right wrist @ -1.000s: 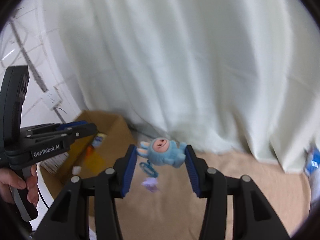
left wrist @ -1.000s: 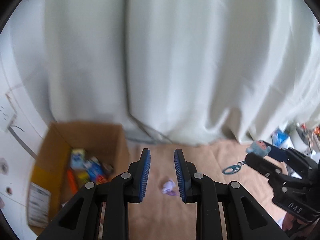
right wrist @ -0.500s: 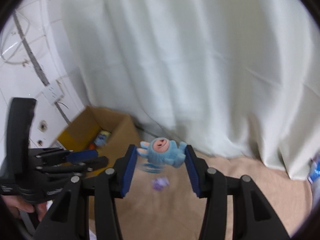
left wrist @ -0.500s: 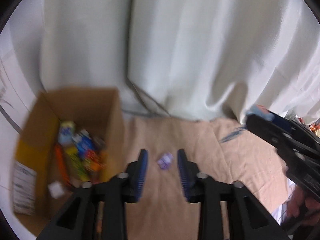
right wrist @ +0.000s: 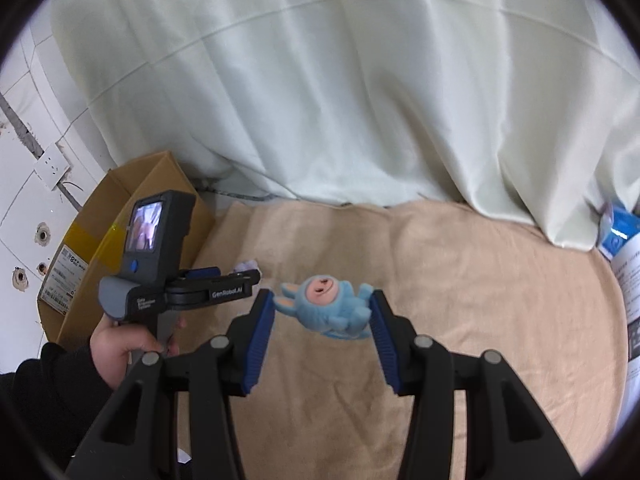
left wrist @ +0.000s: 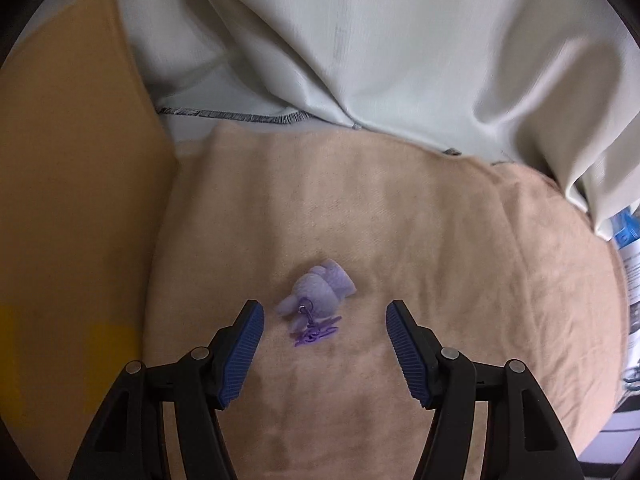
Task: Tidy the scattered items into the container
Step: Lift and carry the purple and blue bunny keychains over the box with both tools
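Left wrist view: the left gripper (left wrist: 324,322) hangs low over a beige blanket (left wrist: 440,240), its jaws spread wide apart with nothing between the pads. A small purple plush keychain (left wrist: 320,294) lies on the blanket just ahead of the fingertips, roughly centred in the gap, its purple clip (left wrist: 316,332) trailing toward the camera. The side wall of a cardboard box (left wrist: 76,184) fills the left of the view; its inside is not visible from here. A pale curtain (left wrist: 360,48) hangs behind the blanket, its hem resting at the blanket's far edge.

Right wrist view: the right gripper (right wrist: 322,312) has its jaws clamped on a blue plush keychain (right wrist: 326,306), which is held off the blanket (right wrist: 460,280) with its pink face turned to the camera; its clip is mostly hidden beneath it. To the left, a hand (right wrist: 120,344) in a dark sleeve (right wrist: 44,380) grips the handle of the left gripper (right wrist: 244,276), whose rear screen is lit. The purple plush keychain (right wrist: 245,266) shows only as a small lilac patch beyond that gripper's tip. The cardboard box (right wrist: 96,232) stands at the blanket's left edge, against a white wall with a socket (right wrist: 52,162). The curtain (right wrist: 340,80) covers the background, and printed papers (right wrist: 634,276) lie at the far right.
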{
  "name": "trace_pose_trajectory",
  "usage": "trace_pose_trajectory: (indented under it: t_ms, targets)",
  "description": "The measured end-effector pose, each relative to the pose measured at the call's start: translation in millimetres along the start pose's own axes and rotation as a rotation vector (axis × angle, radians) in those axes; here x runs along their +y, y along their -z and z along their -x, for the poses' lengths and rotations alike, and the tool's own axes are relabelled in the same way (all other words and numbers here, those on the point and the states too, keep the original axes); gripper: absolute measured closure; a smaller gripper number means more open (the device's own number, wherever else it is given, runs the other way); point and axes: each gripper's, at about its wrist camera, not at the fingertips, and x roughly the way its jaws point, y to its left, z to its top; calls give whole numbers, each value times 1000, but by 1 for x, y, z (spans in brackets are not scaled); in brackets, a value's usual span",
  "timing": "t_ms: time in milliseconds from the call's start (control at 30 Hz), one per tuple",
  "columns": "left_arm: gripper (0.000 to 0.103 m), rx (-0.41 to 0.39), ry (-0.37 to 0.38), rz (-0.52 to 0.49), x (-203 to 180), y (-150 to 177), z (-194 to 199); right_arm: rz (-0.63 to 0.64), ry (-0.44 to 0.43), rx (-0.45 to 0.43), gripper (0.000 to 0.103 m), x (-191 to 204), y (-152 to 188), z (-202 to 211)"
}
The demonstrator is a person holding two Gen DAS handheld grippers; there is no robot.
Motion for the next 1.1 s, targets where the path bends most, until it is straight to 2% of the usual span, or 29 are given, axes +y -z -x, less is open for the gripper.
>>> trace_pose_trajectory:
  t_ms: [200, 233, 267, 300, 500, 767, 933, 1100]
  targets:
    - [39, 10, -4, -7, -2, -1, -11, -13, -9, 5, 51, -4, -3, -1]
    - [44, 7, -8, -18, -3, -1, -12, -13, -8, 4, 51, -5, -3, -2]
    - [66, 14, -19, -34, -5, -1, -14, -10, -8, 5, 51, -4, -4, -2]
    - [70, 31, -21, -40, -4, 0, -17, -10, -8, 6, 51, -5, -3, -2]
    - [70, 13, 35, -35, 5, 0, -5, -14, -18, 5, 51, -4, -3, -3]
    - [70, -116, 140, 3, 12, 2, 84, -13, -54, -27, 51, 2, -8, 5]
    - [70, -174, 138, 4, 5, 11, 136, 6, -83, -59, 51, 11, -15, 17]
    - [70, -215, 94, -21, 1, 23, 163, 25, -109, -83, 51, 19, -20, 27]
